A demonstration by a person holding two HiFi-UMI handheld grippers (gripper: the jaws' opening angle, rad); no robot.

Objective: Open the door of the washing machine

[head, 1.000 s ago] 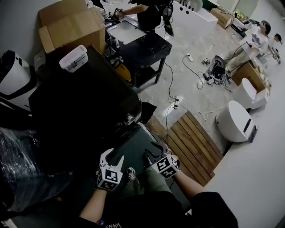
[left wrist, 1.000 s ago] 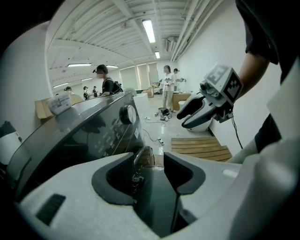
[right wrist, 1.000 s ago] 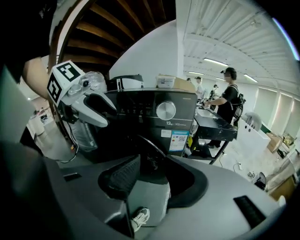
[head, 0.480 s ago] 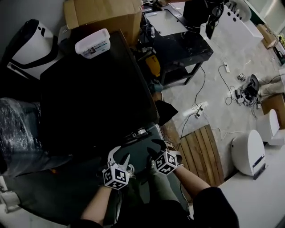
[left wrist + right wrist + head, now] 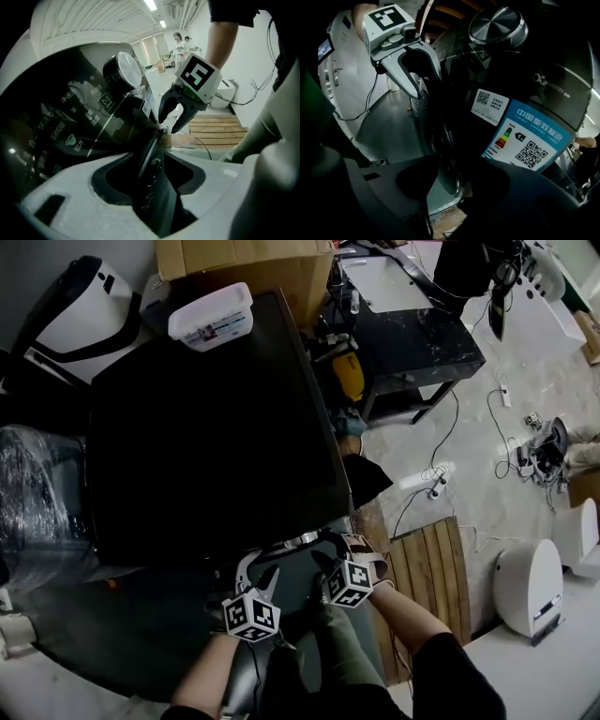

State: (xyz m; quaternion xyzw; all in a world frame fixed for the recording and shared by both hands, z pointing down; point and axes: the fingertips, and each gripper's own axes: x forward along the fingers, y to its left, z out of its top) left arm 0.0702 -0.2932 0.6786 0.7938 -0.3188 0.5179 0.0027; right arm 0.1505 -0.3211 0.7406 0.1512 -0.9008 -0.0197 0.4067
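Note:
The black washing machine fills the head view from above, its front facing me. Its round door lies between my two grippers. In the left gripper view the door's dark rim runs edge-on between the white jaws of my left gripper, with gaps on both sides. My right gripper is at the door's right side. Its jaws have just been opening, and the door rim stands between them untouched. Each gripper sees the other: the right gripper and the left gripper.
A silver dial and a blue energy label sit on the machine's front. A white plastic box rests on its top, with a cardboard box behind. A wooden slat mat lies on the floor to the right, along with cables.
Both grippers have dropped lower and closed in on the machine's front at the door. The right gripper has rolled. The head view has tipped more steeply over the machine.

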